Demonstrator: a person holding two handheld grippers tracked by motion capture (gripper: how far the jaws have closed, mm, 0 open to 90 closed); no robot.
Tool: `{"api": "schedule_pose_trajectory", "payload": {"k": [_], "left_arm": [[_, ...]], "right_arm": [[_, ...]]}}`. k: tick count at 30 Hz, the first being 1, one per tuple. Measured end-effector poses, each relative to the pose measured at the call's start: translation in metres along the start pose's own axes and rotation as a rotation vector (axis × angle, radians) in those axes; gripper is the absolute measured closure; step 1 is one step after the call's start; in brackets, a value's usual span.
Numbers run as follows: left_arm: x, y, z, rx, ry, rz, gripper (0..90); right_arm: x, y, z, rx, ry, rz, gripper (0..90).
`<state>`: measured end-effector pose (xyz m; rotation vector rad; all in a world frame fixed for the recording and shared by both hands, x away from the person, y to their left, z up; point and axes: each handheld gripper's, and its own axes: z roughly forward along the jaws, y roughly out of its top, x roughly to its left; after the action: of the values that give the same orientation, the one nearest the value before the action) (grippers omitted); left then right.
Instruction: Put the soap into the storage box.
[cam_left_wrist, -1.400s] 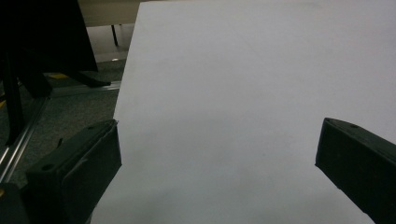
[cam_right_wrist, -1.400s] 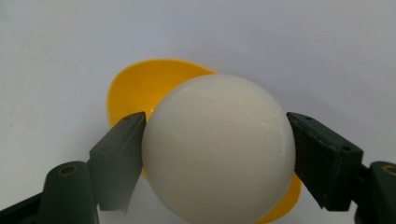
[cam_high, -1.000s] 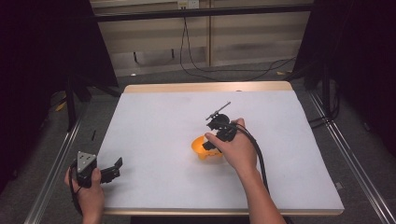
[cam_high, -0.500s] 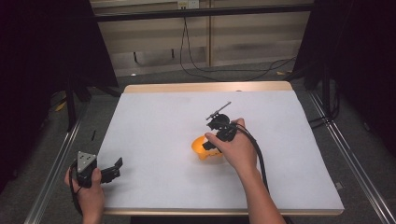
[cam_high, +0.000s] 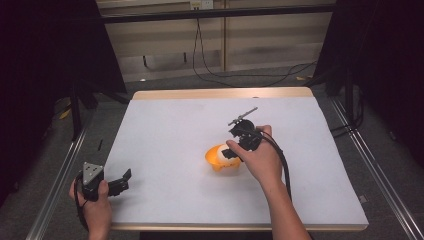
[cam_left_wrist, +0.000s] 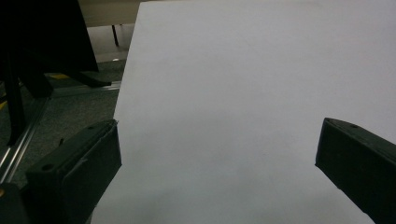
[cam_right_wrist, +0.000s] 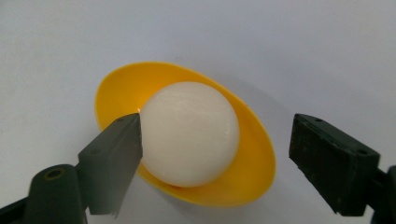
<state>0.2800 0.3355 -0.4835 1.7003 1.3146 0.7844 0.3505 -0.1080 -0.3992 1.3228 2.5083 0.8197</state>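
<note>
While my right gripper (cam_high: 231, 154) hides the yellow bowl's (cam_right_wrist: 252, 163) contents from above, its own camera reveals a white ball (cam_right_wrist: 189, 133) inside, jaws just opened around it; my left gripper (cam_high: 120, 182) idles wide open, table's (cam_high: 165, 125) near-left corner.

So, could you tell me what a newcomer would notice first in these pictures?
The yellow bowl with the white ball resting in it stands out, near the middle of the white table. The right gripper hangs just over it; its jaws have just been opening and now stand apart around the ball, the right one clear of it. The left gripper sits open at the table's near left edge.
</note>
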Motion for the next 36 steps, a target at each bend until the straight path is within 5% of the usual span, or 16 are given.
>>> {"api": "schedule_pose_trajectory", "payload": {"k": [15, 36], "left_arm": [[0.0, 0.0, 0.0, 0.001, 0.0, 0.002, 0.0], [-0.001, 0.0, 0.0, 0.0, 0.002, 0.001, 0.0]], "right_arm": [[-0.02, -0.021, -0.011, -0.021, -0.058, 0.049, 5.0], [-0.052, -0.059, -0.027, -0.05, -0.101, 0.115, 4.1]]}}
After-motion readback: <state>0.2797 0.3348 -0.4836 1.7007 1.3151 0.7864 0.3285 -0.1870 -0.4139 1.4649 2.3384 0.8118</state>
